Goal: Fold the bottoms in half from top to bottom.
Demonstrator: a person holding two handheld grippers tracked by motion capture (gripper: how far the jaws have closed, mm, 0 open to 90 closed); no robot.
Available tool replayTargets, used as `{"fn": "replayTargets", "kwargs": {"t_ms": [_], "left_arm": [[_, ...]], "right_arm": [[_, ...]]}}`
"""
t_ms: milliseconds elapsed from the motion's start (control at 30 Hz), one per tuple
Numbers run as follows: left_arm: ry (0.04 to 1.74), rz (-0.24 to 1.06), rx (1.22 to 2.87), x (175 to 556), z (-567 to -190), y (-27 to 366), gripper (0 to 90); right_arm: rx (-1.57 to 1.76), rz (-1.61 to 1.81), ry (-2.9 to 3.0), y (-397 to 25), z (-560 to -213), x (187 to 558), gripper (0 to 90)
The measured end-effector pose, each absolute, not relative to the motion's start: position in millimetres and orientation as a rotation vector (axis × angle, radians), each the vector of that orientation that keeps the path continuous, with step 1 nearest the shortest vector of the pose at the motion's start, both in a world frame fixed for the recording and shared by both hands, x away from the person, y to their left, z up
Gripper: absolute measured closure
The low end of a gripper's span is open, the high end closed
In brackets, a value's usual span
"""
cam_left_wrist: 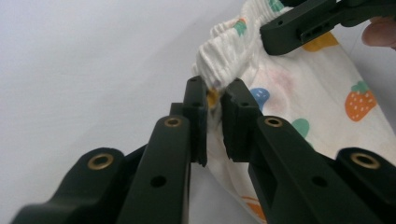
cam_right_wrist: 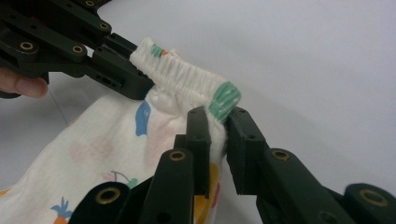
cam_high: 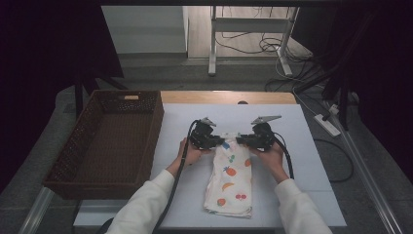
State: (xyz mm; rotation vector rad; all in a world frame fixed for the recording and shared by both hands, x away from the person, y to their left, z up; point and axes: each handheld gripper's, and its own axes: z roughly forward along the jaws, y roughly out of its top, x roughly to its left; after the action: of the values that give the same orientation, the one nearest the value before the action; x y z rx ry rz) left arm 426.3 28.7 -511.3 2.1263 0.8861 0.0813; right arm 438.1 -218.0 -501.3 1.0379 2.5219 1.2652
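White covering lay across the counter [cam_high: 302, 161], where fruit-print shorts [cam_high: 232, 180] rested folded lengthwise. Left tool [cam_high: 208, 138] and right tool [cam_high: 254, 139] each pinched the elastic waistband [cam_right_wrist: 187, 77]; uneven pulling could probably slip one corner free.

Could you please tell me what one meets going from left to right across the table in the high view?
Wicker basket → left claw → fruit-print garment → right claw → bare white table surface.

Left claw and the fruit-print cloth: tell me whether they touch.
Touching. The left gripper view shows the left claw with its jaws pinched on the fruit-print cloth at its gathered elastic edge.
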Motion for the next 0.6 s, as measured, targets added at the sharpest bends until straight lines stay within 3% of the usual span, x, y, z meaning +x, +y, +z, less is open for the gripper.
{"fn": "replayTargets", "kwargs": {"t_ms": [600], "left_arm": [[0.852,0.096,2.119,413,-505,34,80.6]], "right_arm": [[0.968,1.287,2.49,-216,-497,420,78.9]]}}
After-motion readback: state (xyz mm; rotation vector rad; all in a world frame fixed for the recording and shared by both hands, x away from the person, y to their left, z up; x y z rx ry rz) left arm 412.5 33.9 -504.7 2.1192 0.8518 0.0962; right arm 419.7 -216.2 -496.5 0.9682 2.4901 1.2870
